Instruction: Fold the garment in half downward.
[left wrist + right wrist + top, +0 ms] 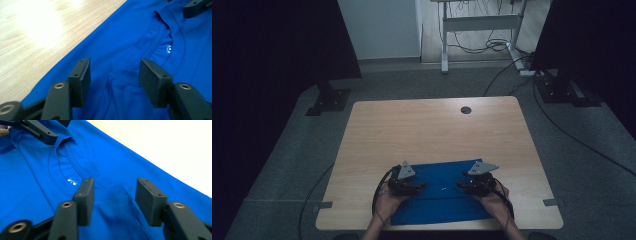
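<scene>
A blue T-shirt (442, 200) lies folded flat at the table's front edge. Its collar with a small white logo (168, 49) (72, 181) faces up between the two hands. My left gripper (424, 186) (113, 72) rests on the shirt's left part, pointing right. Its jaws straddle a raised fold of blue cloth beside the collar, with a gap to the pads. My right gripper (458, 184) (112, 192) points left at the other side of the collar, its jaws likewise apart around a small cloth ridge. The two sets of tips face each other closely.
The wooden table (432, 125) has a round cable hole (466, 109) near its far edge. On the floor beyond stand a white desk frame (477, 22), two black stand bases (329, 99) (562, 87) and loose cables (512, 75).
</scene>
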`<action>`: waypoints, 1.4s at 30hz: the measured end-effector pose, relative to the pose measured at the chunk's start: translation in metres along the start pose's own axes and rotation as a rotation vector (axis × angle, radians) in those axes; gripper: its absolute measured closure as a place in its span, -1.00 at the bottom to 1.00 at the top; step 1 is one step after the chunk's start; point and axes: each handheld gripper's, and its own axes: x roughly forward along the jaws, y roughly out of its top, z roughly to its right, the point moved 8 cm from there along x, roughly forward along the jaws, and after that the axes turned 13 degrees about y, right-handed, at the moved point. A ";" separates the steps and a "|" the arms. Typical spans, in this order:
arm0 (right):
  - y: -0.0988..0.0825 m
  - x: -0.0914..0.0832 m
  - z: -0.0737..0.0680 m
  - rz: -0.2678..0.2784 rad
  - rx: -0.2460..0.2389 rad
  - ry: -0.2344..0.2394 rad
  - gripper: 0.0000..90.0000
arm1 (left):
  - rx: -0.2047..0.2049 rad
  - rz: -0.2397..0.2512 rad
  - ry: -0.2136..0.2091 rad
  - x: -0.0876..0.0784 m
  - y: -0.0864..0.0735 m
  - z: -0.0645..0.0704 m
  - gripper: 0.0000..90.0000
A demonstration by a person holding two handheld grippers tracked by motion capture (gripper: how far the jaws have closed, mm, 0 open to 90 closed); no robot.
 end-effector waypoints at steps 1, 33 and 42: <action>0.000 0.002 0.001 -0.009 -0.005 0.001 0.27 | 0.001 -0.003 -0.003 0.001 0.000 0.000 0.10; 0.000 0.005 0.010 -0.037 0.001 -0.027 0.41 | -0.019 0.021 -0.024 -0.011 0.001 0.010 0.90; 0.000 0.010 0.010 -0.068 -0.028 -0.037 0.89 | -0.031 0.024 -0.025 -0.010 -0.001 0.010 0.90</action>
